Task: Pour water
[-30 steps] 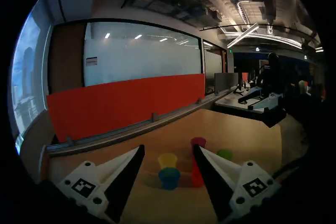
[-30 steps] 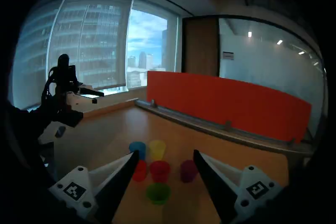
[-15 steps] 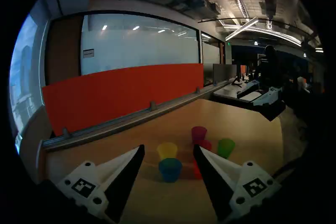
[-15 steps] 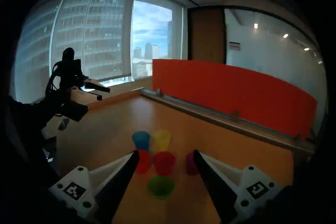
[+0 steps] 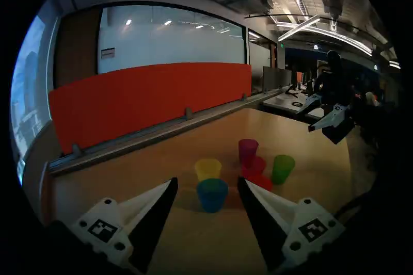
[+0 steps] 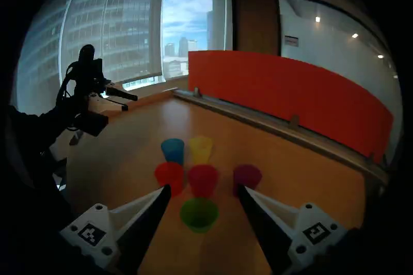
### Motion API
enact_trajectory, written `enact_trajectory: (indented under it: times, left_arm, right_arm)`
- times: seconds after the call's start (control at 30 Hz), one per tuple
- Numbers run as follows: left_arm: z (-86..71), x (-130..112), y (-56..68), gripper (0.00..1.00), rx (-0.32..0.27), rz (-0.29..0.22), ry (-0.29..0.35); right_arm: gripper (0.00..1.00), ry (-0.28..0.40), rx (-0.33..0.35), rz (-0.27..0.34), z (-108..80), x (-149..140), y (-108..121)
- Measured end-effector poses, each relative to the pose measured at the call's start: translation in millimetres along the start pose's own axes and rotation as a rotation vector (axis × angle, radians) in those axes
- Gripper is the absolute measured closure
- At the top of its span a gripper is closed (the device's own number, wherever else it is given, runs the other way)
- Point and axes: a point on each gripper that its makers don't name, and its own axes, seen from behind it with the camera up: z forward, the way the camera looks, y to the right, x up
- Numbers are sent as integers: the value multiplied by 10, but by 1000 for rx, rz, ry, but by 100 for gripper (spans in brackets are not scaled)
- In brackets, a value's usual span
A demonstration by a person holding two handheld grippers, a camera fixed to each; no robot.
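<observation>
Left gripper [image 5: 206,181]: jaws spread wide, nothing between the fingers, held above the wooden table [image 5: 129,177], with the blue cup [image 5: 212,194] seen through the gap. Right gripper [image 6: 203,188]: likewise spread wide and empty, hovering at the near side of the cup cluster, with the green cup [image 6: 199,214] just below the gap. In the right gripper view the left gripper appears far off at the left, carried by a dark sleeve [image 6: 36,130]. In the left gripper view the right gripper sits well off to the right, above the table's far side. Table: broad, light brown top. Orange partition [image 6: 310,94] runs along the table's back edge on a grey rail. Windows [image 6: 113,43] stand beyond the table end, with towers outside. Frosted glass wall [image 5: 170,37] rises behind the partition. Six small plastic cups stand upright, grouped close together mid-table, none gripped. Layout from the right gripper view: blue cup and yellow cup [image 6: 201,148] side by side in the far row. Orange-red cup [image 6: 170,176], red cup [image 6: 202,179] and purple cup [image 6: 247,176] form the middle row, the purple a little apart from the red. Green cup sits alone in front, nearest the fingers. Cannot tell whether any cup holds water.
</observation>
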Motion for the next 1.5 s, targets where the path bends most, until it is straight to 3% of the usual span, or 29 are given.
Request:
enact_trajectory:
  times: [0.4,0.67,1.5]
  left_arm:
    - [131,-363,61,14,-26,-15,-64]
    - [193,-537,54,15,-17,4,-94]
    - [269,-652,-6,15,-11,-17,-104]
  right_arm:
    - [0,-58,-2,14,133,-318,-5]
    - [0,-92,-1,18,201,-496,3]
    - [0,-191,26,39,515,-1089,-110]
